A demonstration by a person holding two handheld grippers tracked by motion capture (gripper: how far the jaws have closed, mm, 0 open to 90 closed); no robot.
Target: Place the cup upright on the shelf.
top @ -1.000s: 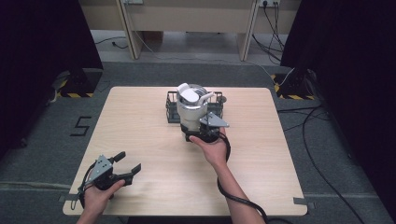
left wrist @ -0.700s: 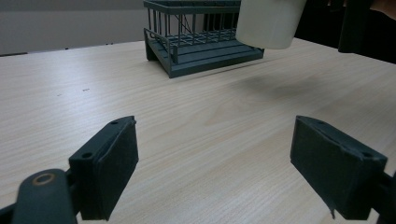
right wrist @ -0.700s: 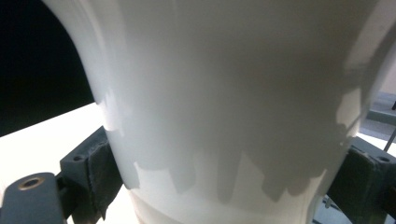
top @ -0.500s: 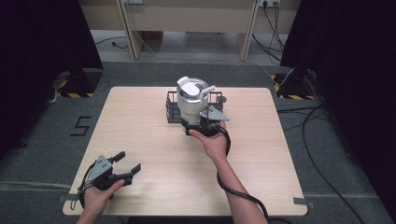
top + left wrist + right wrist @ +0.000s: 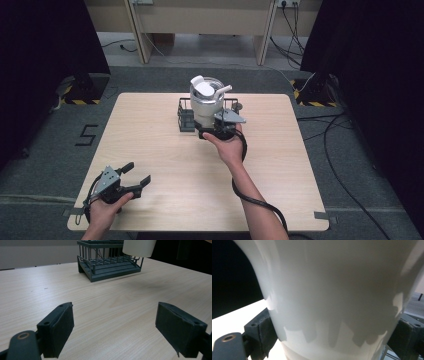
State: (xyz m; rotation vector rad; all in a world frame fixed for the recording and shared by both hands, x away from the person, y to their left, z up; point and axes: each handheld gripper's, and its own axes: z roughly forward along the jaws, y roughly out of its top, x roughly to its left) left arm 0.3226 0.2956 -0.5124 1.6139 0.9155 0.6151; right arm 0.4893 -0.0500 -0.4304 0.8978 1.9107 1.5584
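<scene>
White pitcher [image 5: 206, 100], a tall pale vessel with a lid and a spout-like handle at its top, stands gripped in the right claw [image 5: 218, 126] at the far middle of the desk [image 5: 150, 135]; the right claw's jaws press against its lower body from both sides, as the right gripper view shows, with the pitcher's wall [image 5: 337, 295] close before the camera and a dark pad touching it on each flank; directly beyond the right claw sits a dark wire rack [image 5: 186, 116], and the pitcher rises over or in it, though whether its base rests on the rack or hangs above it cannot be told; the person's right hand [image 5: 227, 149] holds the claw from the near side, a black cable looping back along the forearm.

Left claw [image 5: 132, 176] lies well apart from all this, at the near left corner of the desk, held low in the left hand [image 5: 107, 207]; its jaws stand spread wide with bare wood between them; in the left gripper view the rack [image 5: 110, 263] stands far ahead of this claw, slightly to the right, with the pitcher's pale bottom edge [image 5: 138, 247] above its right end; bare desk lies between the left claw [image 5: 115, 332] and the rack.
</scene>
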